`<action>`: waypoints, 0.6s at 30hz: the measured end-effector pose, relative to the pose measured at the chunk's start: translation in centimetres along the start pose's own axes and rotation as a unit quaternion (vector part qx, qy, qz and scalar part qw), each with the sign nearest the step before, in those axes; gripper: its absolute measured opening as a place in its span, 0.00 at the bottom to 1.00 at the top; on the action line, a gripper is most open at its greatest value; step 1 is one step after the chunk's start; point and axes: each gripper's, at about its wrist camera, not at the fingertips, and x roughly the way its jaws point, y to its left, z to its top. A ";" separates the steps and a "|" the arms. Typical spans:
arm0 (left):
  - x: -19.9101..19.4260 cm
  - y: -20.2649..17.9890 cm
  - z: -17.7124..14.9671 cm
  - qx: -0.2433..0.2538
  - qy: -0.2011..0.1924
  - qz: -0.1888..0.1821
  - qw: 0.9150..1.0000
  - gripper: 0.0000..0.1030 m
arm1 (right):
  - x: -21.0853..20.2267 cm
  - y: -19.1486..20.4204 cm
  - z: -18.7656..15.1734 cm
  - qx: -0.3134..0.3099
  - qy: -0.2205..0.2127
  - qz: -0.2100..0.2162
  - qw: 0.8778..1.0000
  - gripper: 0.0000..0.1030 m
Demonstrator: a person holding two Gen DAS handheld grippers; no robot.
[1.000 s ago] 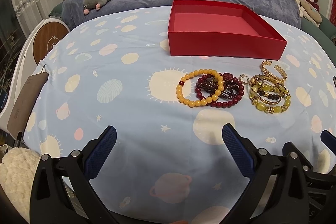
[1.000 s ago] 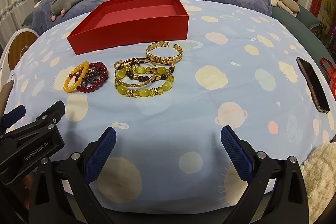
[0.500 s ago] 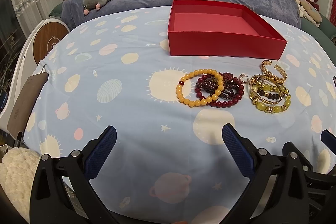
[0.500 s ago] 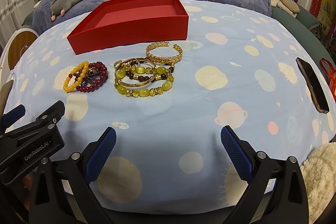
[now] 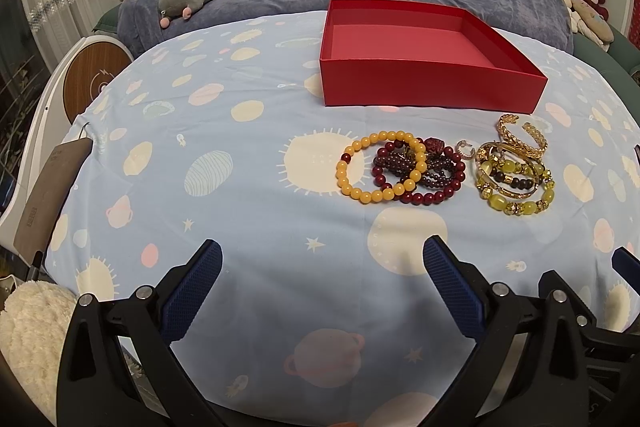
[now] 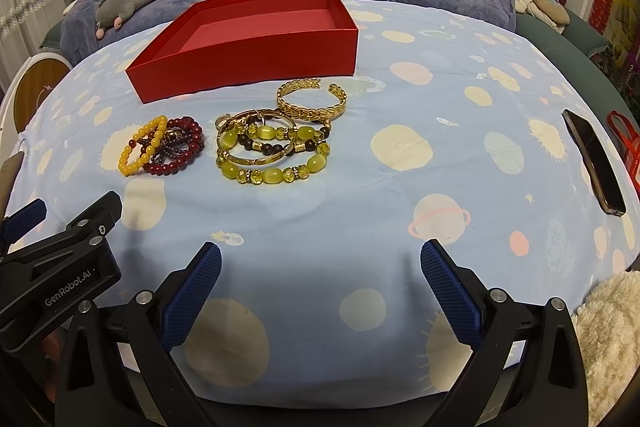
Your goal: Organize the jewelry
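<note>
Right gripper (image 6: 320,279) jaws wide apart, empty. Ahead-left: green-bead bracelets (image 6: 272,151), gold cuff (image 6: 312,103), red box (image 6: 248,43) beyond. Phone (image 6: 596,163) far right. Left gripper (image 6: 60,251) alongside, left.

Planet-print tablecloth (image 5: 248,211) carries red box (image 5: 424,83), bracelets (image 5: 400,167), phone (image 6: 596,163).

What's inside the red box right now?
Nothing that shows. The red box reveals only bare pinkish floor in both wrist views, and every bracelet lies on the cloth in front of it. The strip of floor just behind its near wall is hidden.
</note>
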 end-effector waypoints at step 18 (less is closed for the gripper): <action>0.2 0.7 -0.1 -0.011 0.002 0.000 1.000 0.93 | -0.5 0.0 -0.5 -0.007 0.000 -0.007 1.000 0.94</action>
